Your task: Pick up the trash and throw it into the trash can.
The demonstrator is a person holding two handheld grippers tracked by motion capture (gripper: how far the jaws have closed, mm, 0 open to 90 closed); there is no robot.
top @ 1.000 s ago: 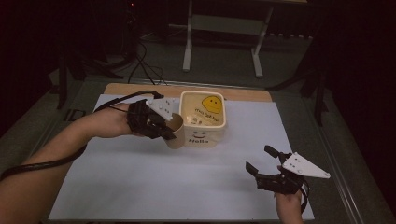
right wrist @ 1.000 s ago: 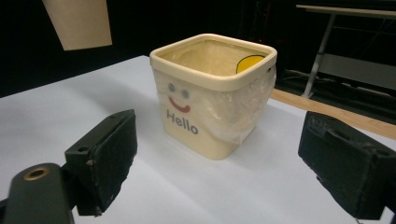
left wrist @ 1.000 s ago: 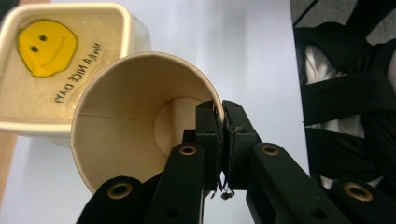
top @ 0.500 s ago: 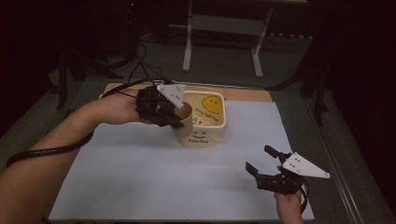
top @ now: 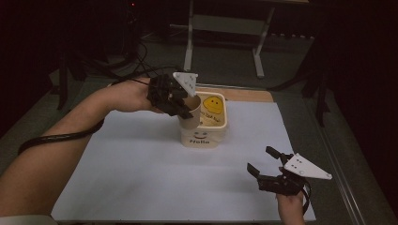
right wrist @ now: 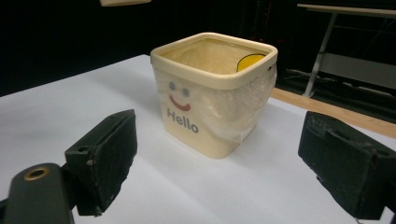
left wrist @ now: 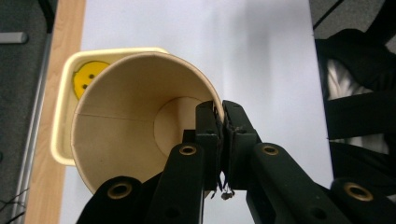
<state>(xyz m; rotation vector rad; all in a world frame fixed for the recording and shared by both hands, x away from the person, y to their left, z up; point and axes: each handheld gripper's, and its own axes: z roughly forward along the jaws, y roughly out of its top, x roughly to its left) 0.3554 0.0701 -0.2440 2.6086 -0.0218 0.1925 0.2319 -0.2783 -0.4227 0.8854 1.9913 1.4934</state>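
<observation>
From the high view, a person sits at a table covered with a white sheet (top: 155, 173), a two-jaw gripper in each hand. The left gripper (top: 184, 108) is pinched shut on the rim of a brown paper cup (top: 191, 112), one jaw inside the wall and one outside. Compared with a second ago, when the cup hung low at the near left corner of a cream square tub (top: 206, 133), the left hand has lifted and carried it farther away and a little right, so the cup now hangs tilted over the tub's left rim, partly above its opening. The right gripper (top: 264, 162) rests at the near right of the table, well apart from the tub, jaws spread wide and empty; it has not shifted. In the left gripper view, the two black jaws are pressed together on the cup (left wrist: 140, 126) wall, and the camera looks straight into the cup, which appears empty, with the tub (left wrist: 63, 116) and a yellow smiley face (left wrist: 86, 79) on its inside wall behind it. In the right gripper view, the wide-open jaws frame the tub (right wrist: 210, 98), upright on the sheet, printed with a smile and the word "Hello" and lined with a thin clear bag (right wrist: 243, 109). My reading is that the cup is being brought over the tub to be dropped or tipped inside, and release has not happened yet.
</observation>
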